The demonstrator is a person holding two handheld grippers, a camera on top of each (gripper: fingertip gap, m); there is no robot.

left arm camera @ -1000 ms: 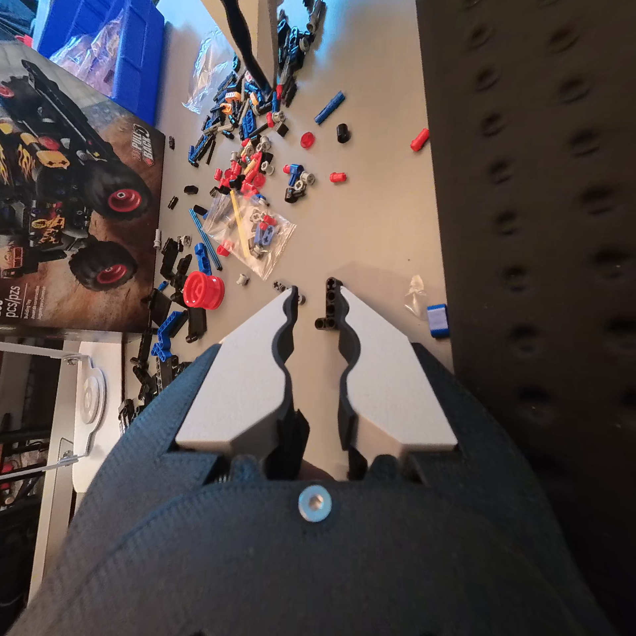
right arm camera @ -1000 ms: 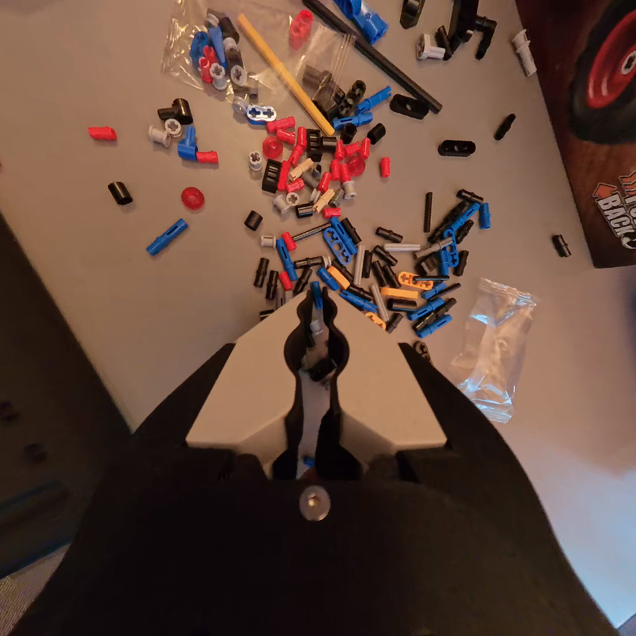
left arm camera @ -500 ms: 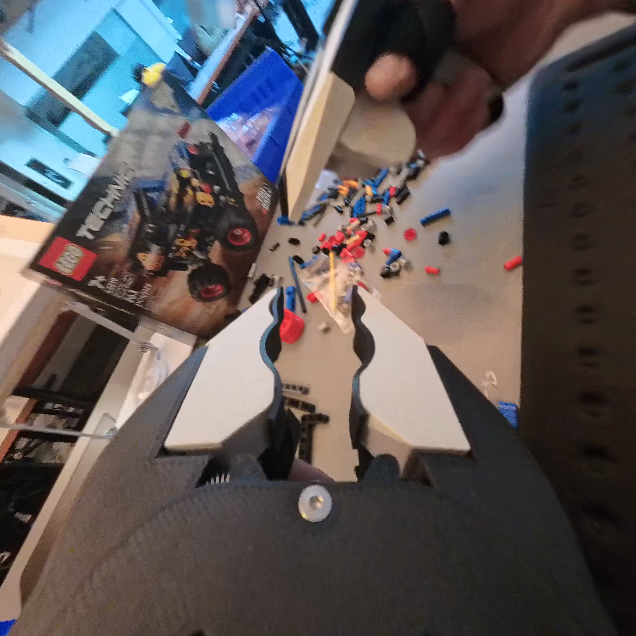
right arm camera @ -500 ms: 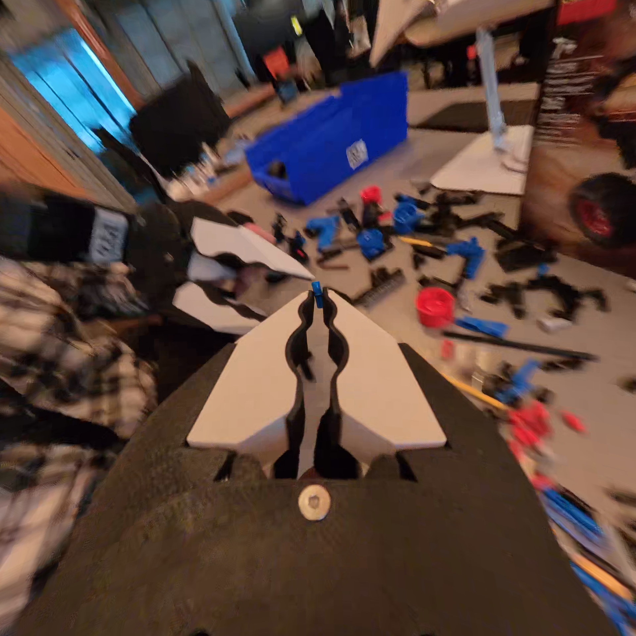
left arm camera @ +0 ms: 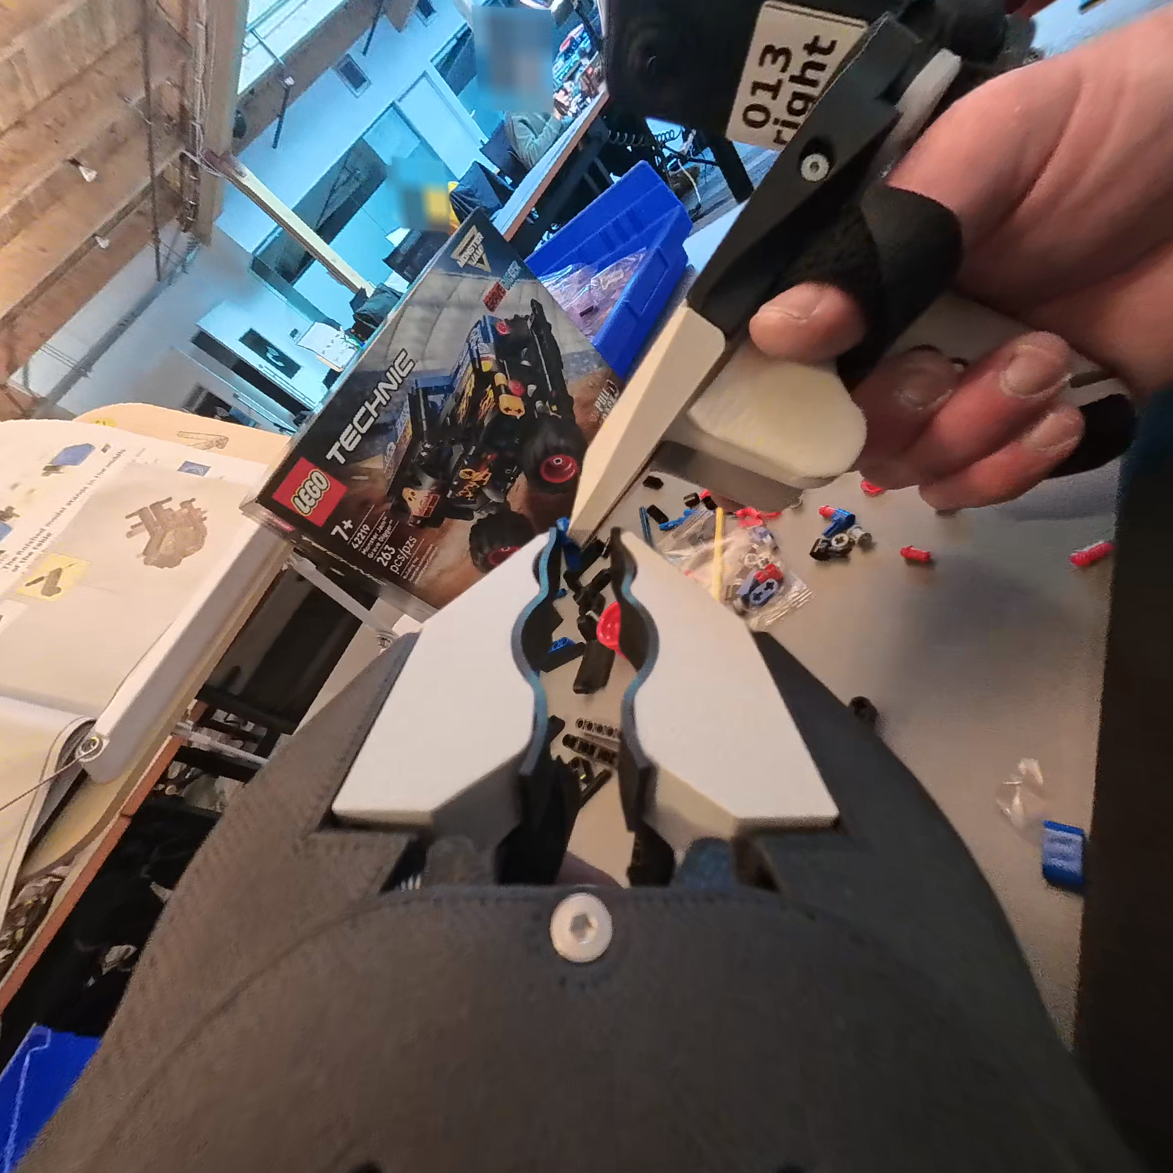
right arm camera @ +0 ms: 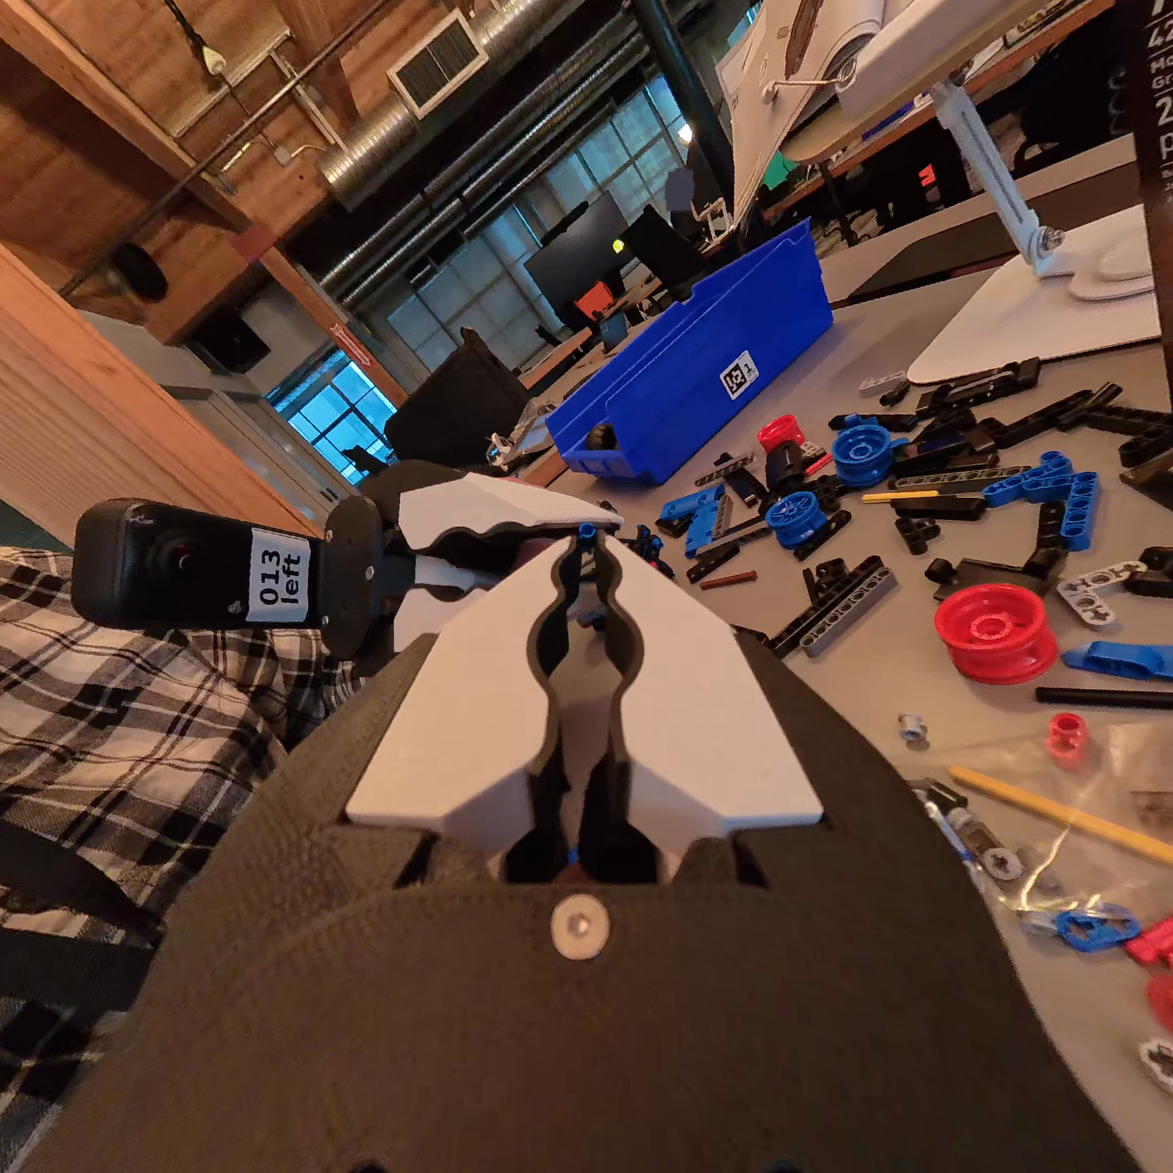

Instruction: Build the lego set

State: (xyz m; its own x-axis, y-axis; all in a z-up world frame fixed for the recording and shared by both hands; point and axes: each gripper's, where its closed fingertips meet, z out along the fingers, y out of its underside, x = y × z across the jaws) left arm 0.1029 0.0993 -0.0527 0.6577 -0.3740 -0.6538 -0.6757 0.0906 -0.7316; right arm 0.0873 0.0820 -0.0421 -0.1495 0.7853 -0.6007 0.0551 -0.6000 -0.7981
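Observation:
My right gripper [right arm camera: 587, 546] is shut on a small blue pin [right arm camera: 587, 532] that sticks out of its tips. It is held up above the grey table [left arm camera: 920, 666]. My left gripper [left arm camera: 585, 539] is raised too, its jaws a little apart with nothing seen gripped. The two grippers meet tip to tip. In the left wrist view the right gripper's white finger [left arm camera: 635, 412] comes down from the upper right, and the blue pin [left arm camera: 563, 536] lies at my left fingertips. The left gripper's fingers [right arm camera: 495, 504] show in the right wrist view. Loose black beams [left arm camera: 590, 742] lie on the table below.
The lego box [left arm camera: 444, 431] stands at the left, beside an instruction booklet [left arm camera: 127, 571] on a stand. A blue bin [right arm camera: 698, 381], a red wheel [right arm camera: 990, 628], blue wheels [right arm camera: 860, 450], black and blue beams and a parts bag [left arm camera: 755, 577] cover the table. A hand [left arm camera: 1015, 254] holds the right gripper.
Both grippers have lifted off the table and turned toward each other. The right one shut on a blue pin from the pile and carried it up. The left jaws opened wide, then narrowed.

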